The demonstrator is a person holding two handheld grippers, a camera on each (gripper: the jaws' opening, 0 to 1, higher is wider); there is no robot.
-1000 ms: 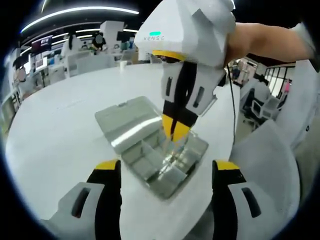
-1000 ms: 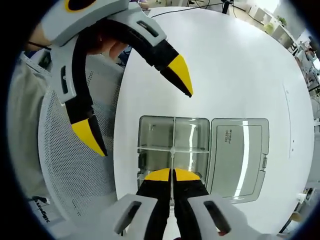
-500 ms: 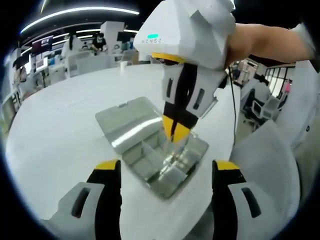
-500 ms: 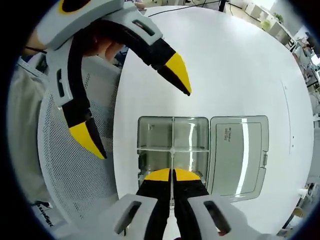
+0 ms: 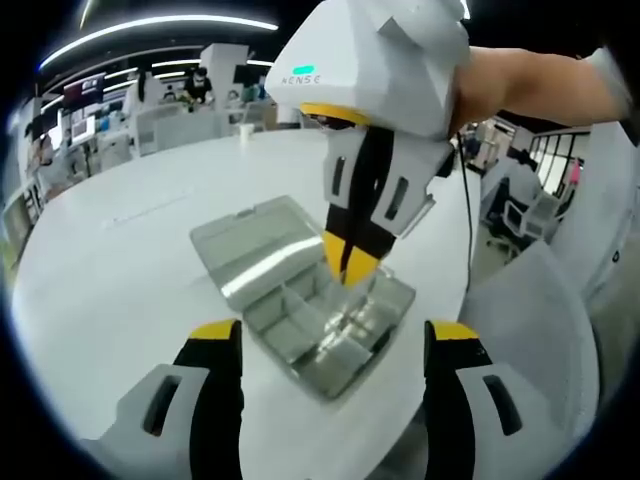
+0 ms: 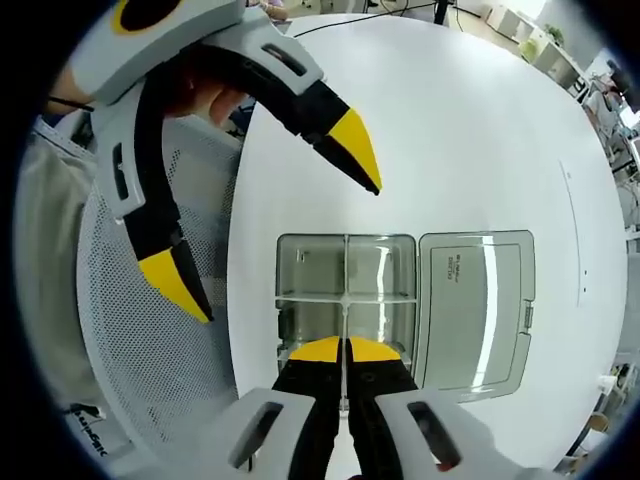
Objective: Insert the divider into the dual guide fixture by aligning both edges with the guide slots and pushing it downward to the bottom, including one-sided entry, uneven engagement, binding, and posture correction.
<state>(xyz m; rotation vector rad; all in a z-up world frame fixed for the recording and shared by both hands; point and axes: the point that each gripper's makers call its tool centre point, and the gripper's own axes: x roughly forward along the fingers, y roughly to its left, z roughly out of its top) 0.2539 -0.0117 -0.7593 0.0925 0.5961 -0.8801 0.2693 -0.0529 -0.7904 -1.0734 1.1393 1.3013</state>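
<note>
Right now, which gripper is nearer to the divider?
Right. The right gripper is shut on the divider above the clear box; the left gripper hovers open beside it.

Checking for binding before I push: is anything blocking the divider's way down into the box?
Nothing visible does. The right tongs pinch the clear divider upright in the box, meeting the cross divider.

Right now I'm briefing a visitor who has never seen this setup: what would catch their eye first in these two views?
Most striking is the right tool, its yellow-tipped jaws pinched shut on a thin clear plastic divider standing in the clear plastic compartment box on the round white table. The box's hinged lid lies open flat beside it. The left tool hovers wide open near the table's edge.
</note>
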